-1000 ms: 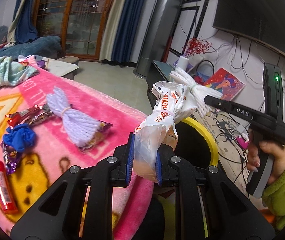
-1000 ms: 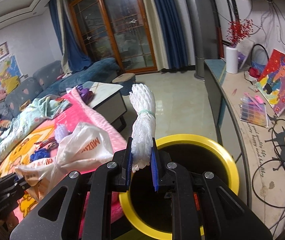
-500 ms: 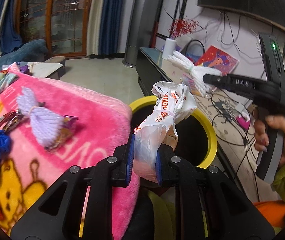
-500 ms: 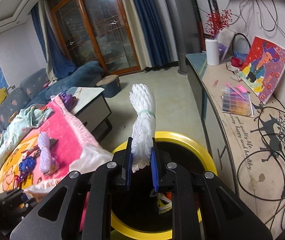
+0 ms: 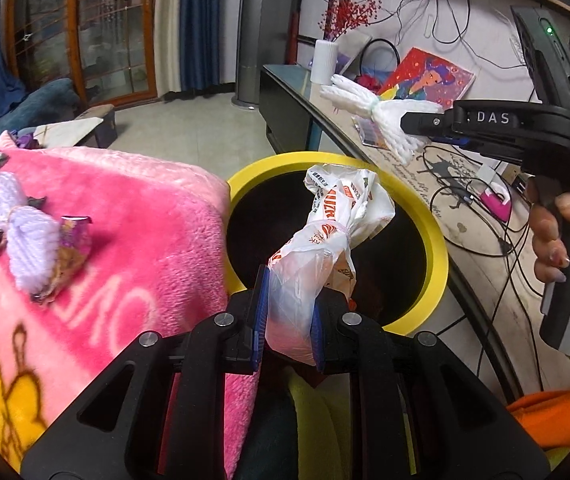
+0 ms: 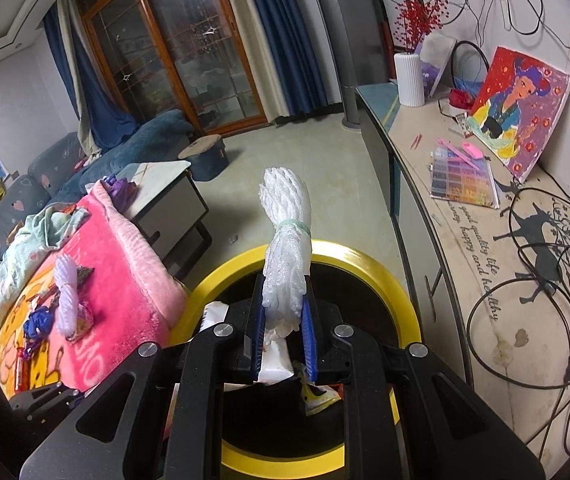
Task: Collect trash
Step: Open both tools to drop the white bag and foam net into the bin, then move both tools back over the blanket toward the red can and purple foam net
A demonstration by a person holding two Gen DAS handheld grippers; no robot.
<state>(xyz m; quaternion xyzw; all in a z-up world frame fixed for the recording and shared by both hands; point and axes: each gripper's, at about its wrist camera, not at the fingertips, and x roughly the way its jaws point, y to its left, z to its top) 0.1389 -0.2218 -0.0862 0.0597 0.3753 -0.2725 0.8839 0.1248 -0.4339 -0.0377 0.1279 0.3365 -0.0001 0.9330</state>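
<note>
The left tool (image 5: 287, 320) is clamped on a knotted white bag (image 5: 325, 248) with orange print, its blue pads pressing the bag's lower bulge. The bag hangs over the black mouth of the yellow-rimmed bin (image 5: 425, 216), which stands just beside the edge of the pink blanket (image 5: 145, 240).

The right tool (image 6: 283, 320) is closed on a white foam net (image 6: 287, 248) bound with a green band; the net stands upright between the pads, above the bin (image 6: 385, 276). In the left view the same net (image 5: 377, 114) sticks out sideways from the right tool (image 5: 417, 128), past the bin's far rim.

On the blanket (image 6: 125, 276) lie a purple foam net (image 5: 25, 236) on top of a wrapper (image 5: 71, 248), and a blue scrap (image 6: 39, 320) near the left edge. Trash lies inside the bin, but I cannot make out what it is.
</note>
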